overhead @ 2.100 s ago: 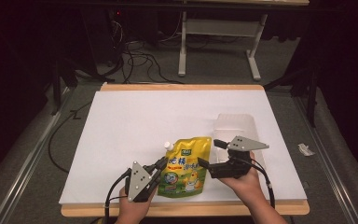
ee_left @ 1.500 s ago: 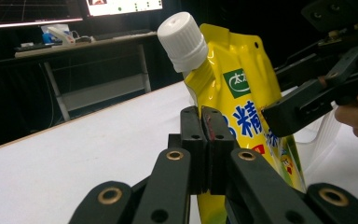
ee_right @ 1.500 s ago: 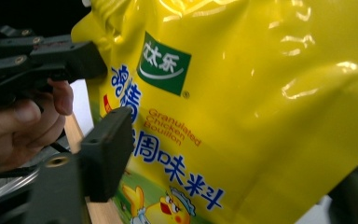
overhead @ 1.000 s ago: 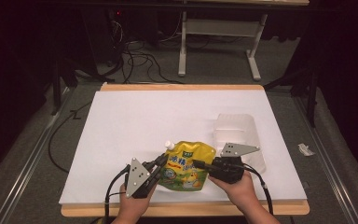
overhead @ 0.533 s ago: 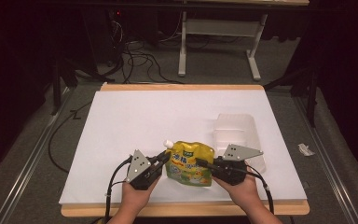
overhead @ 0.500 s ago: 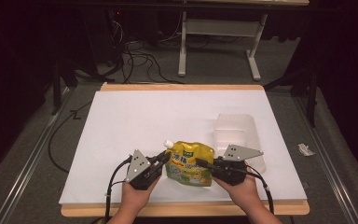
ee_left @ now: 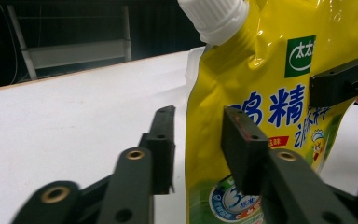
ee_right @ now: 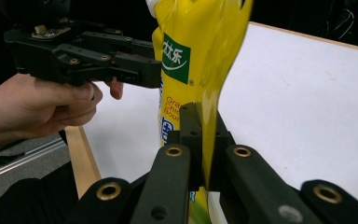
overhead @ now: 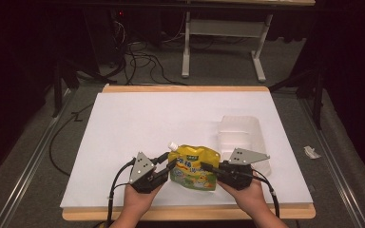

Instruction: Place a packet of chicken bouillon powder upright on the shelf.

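A yellow spouted pouch (overhead: 194, 167) with a white cap (overhead: 173, 145) is held near the table's front edge, cap uppermost. My right gripper (overhead: 205, 167) is shut on the pouch's right edge; in the right gripper view its jaws (ee_right: 200, 140) pinch the yellow film (ee_right: 191, 56). My left gripper (overhead: 168, 163) is at the pouch's left edge. Its jaws have just been opening. In the left gripper view (ee_left: 200, 135) they stand apart with the pouch's edge (ee_left: 270, 70) between them, and the left pad is clear of it.
A clear plastic container (overhead: 241, 135) lies on the white table sheet (overhead: 147, 118) just behind my right hand. The wooden table edge (overhead: 185, 213) runs close below both hands. Cables and a desk frame stand on the floor beyond the table.
My left gripper's jaws have opened off the pouch's left edge. The right gripper has kept its hold, and the pouch stays between the two hands.
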Motion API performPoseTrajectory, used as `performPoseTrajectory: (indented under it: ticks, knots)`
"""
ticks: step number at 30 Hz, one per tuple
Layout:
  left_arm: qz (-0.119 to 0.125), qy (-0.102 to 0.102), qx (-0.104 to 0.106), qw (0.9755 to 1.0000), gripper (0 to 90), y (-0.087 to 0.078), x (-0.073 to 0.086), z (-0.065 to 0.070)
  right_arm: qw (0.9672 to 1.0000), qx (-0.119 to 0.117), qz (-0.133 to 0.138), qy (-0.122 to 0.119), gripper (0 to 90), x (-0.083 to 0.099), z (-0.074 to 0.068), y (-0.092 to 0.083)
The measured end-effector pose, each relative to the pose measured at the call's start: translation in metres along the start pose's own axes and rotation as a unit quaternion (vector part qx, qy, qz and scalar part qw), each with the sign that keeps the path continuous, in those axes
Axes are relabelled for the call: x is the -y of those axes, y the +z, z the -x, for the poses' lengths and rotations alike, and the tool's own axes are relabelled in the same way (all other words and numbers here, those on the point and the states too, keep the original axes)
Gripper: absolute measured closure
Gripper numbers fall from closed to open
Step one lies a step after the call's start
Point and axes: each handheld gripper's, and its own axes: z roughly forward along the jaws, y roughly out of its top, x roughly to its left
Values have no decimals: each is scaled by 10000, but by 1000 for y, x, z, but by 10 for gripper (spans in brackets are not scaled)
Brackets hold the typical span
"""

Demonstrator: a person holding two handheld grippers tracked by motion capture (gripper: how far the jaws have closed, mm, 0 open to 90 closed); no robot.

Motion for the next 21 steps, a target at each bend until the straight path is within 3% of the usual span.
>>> performPoseTrajectory:
  ticks: [8,21]
  knots:
    - [-68,71,20,9999,447,-4,0,0,9999,-7,40,117,900,-1,1,0]
    - [-32,53,-183,9998,400,-12,-1,-9,9996,48,264,89,900,-7,2,-9]
